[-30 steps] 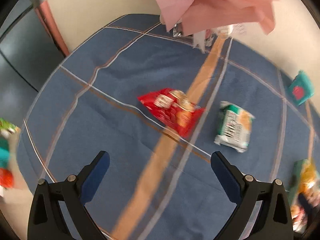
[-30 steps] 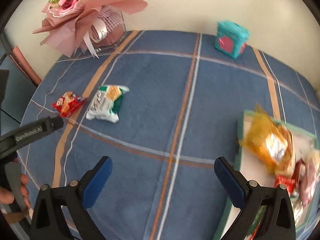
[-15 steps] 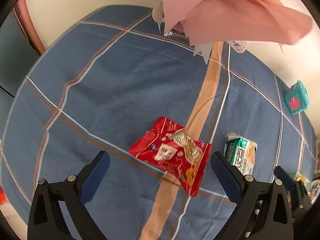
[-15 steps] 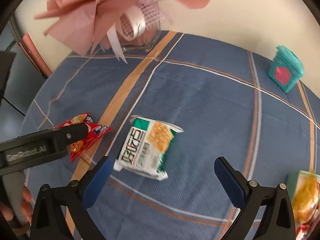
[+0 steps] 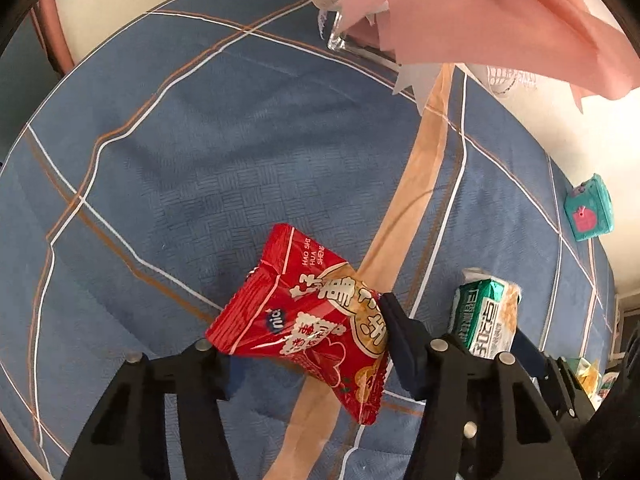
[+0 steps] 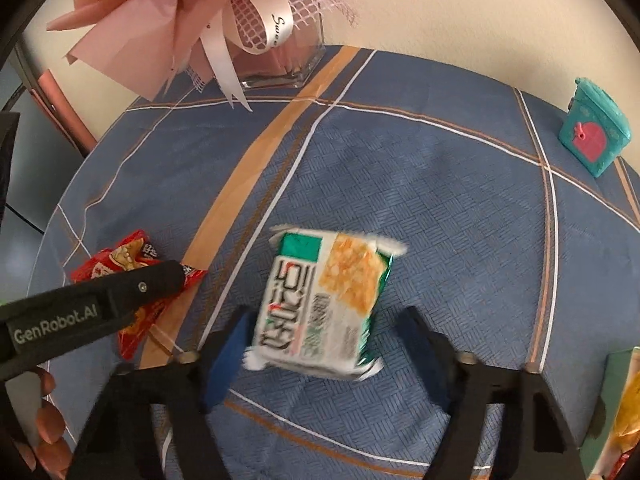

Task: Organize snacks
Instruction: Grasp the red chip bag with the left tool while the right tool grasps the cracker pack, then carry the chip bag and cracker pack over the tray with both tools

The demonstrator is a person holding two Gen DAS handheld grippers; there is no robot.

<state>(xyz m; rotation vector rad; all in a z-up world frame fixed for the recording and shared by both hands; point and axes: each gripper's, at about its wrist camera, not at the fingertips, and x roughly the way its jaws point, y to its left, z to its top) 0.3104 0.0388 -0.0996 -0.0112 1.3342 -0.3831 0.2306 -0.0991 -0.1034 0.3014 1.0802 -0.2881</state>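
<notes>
Both claws have dropped onto their packets: left claw (image 5: 304, 344) closing around the red packet (image 5: 308, 328), right claw (image 6: 320, 344) around the green packet (image 6: 324, 304). Squeeze mid-body, lift straight.

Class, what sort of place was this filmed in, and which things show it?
Probably a home dining or living room: a round table under a blue plaid tablecloth, a pink bouquet in a glass vase, and snack packets.
</notes>
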